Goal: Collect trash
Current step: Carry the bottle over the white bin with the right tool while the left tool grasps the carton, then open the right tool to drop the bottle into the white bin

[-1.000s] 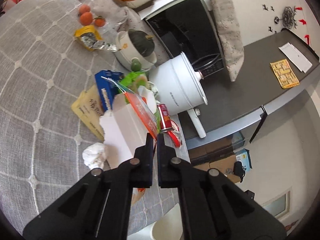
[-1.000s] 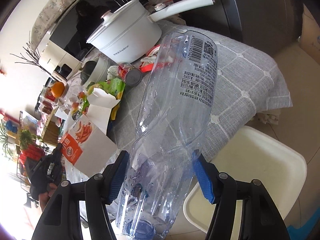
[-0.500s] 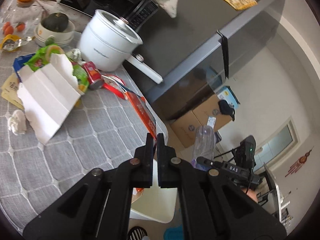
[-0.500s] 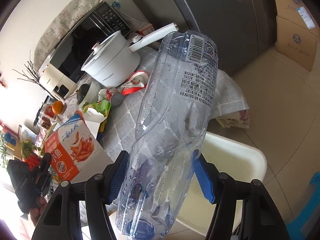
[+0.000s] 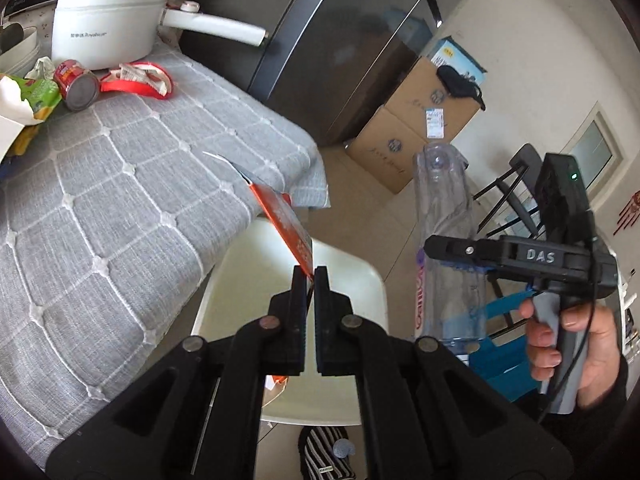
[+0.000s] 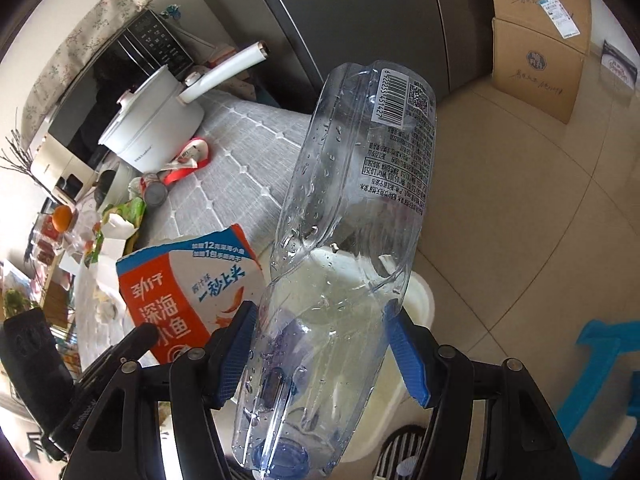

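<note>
- Now both hands are hanging over the cream plastic bin that is standing on the floor beside the grey quilted surface, whereas a second ago the left wrist view was looking down at the clutter on that surface.
- The left claw is clamping the orange-and-white flattened snack carton by its lower edge, its jaws nearly together on the thin card; the carton has been carried off the surface and is now sticking up over the bin's near rim.
- The right claw is gripping the clear crumpled plastic water bottle around its lower body, blue pads pressing each side, cap end toward the camera; in the right wrist view the bin is showing through and below it.
- Judging from this, the carry is nearly over and the release is what is coming: both pieces seem to be above or just beside the opening, though the bottle may be sitting slightly past the far rim.
- More rubbish is waiting on the surface: a red tin can, a red-and-white wrapper and a green packet near the white lidded electric pot.
</note>
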Demonstrator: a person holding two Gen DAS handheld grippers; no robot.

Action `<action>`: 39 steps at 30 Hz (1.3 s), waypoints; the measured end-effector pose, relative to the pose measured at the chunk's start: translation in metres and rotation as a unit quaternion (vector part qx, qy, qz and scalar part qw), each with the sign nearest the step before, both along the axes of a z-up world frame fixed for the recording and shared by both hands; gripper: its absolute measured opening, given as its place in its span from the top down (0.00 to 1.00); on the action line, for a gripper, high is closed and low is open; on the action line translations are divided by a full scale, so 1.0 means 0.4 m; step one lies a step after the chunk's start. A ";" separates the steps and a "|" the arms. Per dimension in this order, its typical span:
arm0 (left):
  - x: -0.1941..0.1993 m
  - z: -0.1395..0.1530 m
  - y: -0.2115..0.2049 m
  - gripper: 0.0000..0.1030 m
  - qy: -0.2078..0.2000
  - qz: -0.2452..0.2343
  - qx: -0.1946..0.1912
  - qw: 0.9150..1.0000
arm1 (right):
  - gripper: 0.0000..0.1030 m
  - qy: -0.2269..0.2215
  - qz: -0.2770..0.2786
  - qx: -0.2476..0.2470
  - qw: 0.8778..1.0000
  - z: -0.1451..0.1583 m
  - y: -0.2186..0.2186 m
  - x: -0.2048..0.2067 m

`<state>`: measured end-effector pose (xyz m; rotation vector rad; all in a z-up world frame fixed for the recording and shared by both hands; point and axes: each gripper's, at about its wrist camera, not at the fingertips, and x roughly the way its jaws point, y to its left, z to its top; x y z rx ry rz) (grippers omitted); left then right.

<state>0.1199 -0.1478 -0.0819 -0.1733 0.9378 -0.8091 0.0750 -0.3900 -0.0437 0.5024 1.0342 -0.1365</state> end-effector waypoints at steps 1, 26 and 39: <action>0.000 -0.018 -0.009 0.96 0.003 -0.002 0.013 1.000 | 0.36 0.005 0.001 -0.003 1.000 -0.009 0.002 0.001; -0.029 0.038 0.204 0.07 -0.029 0.111 0.181 0.977 | 0.36 0.148 0.150 0.012 0.977 -0.201 0.167 0.076; -0.013 0.026 0.298 0.05 -0.046 0.139 0.231 0.962 | 0.34 0.271 0.161 0.019 0.949 -0.357 0.192 0.173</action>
